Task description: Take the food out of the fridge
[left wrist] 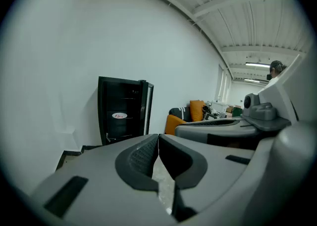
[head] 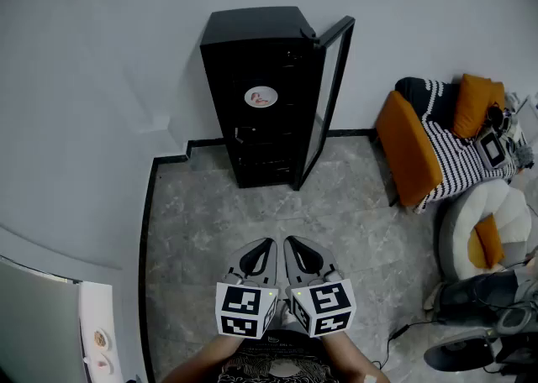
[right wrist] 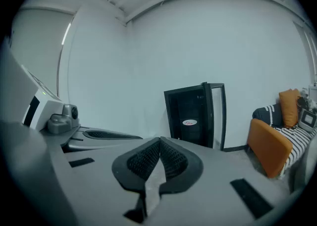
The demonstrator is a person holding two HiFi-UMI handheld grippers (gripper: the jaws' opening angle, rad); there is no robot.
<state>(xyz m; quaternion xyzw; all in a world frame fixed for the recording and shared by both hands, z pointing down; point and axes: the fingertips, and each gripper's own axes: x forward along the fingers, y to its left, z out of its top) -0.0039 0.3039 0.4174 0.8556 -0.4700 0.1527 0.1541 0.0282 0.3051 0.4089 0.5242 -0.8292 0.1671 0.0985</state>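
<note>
**A:** Where are the grippers?

**B:** Side by side in front of the fridge (head: 261,96), well apart from it, over the grey stone floor (head: 197,222). The left gripper (head: 267,244) has its jaws pressed together at the tips with nothing between them. The right gripper (head: 291,243) is the same: pads meeting, empty.

**A:** And the food?

**B:** Inside the fridge, on a shelf in its upper half. It's a pale plate of food (head: 261,97) with something reddish on it. I can't make out what it is.

**A:** The door?

**B:** The glass door (head: 329,91) is swung wide open, hinged on the fridge's right side as the head view shows it.

**A:** Anything beyond?

**B:** To the right of the fridge, past the door, there's an orange armchair (head: 409,148) with a striped throw (head: 450,142) and an orange cushion (head: 472,104). The fridge backs against a white wall (head: 109,45).
</note>
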